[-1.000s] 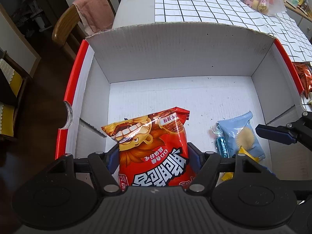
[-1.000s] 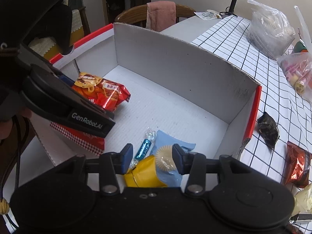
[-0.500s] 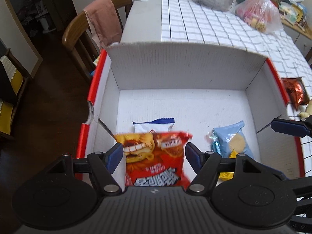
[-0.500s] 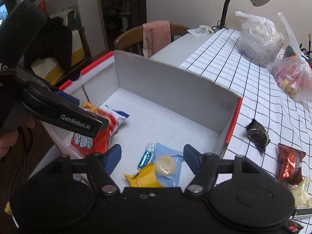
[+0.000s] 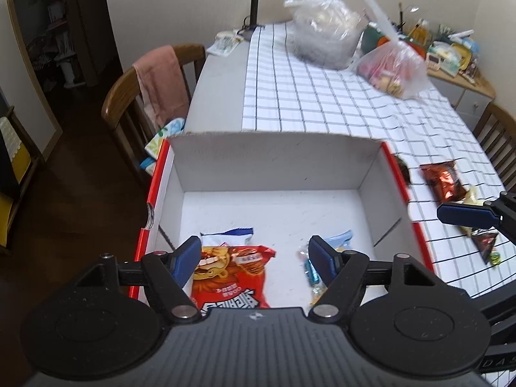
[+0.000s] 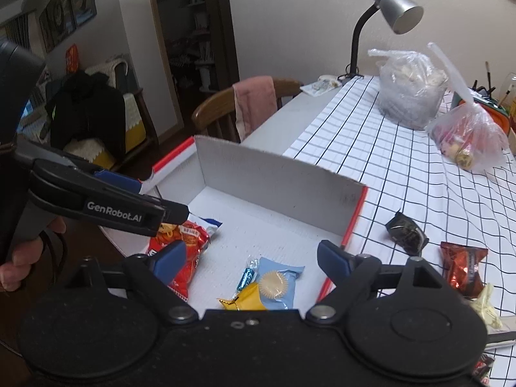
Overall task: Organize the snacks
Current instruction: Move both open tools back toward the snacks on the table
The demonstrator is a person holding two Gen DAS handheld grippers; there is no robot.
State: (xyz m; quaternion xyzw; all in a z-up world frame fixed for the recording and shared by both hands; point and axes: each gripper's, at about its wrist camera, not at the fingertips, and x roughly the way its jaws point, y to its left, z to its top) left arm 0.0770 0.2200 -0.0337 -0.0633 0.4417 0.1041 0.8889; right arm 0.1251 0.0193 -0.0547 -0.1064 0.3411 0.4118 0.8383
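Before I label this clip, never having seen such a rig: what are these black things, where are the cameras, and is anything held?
They are two hand-held grippers, one per hand, each with a fisheye camera looking out along its own jaws. One picture is from the left gripper, the other from the right gripper. Both stand open and hold nothing. Below them is a white box on a checked table. In the box lie a red bag, a blue packet, a yellow packet and a candy. More snacks, like a brown packet, wait on the table.

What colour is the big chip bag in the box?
Red, with yellow-orange cartoon art, the chip bag shows best in the left wrist view.
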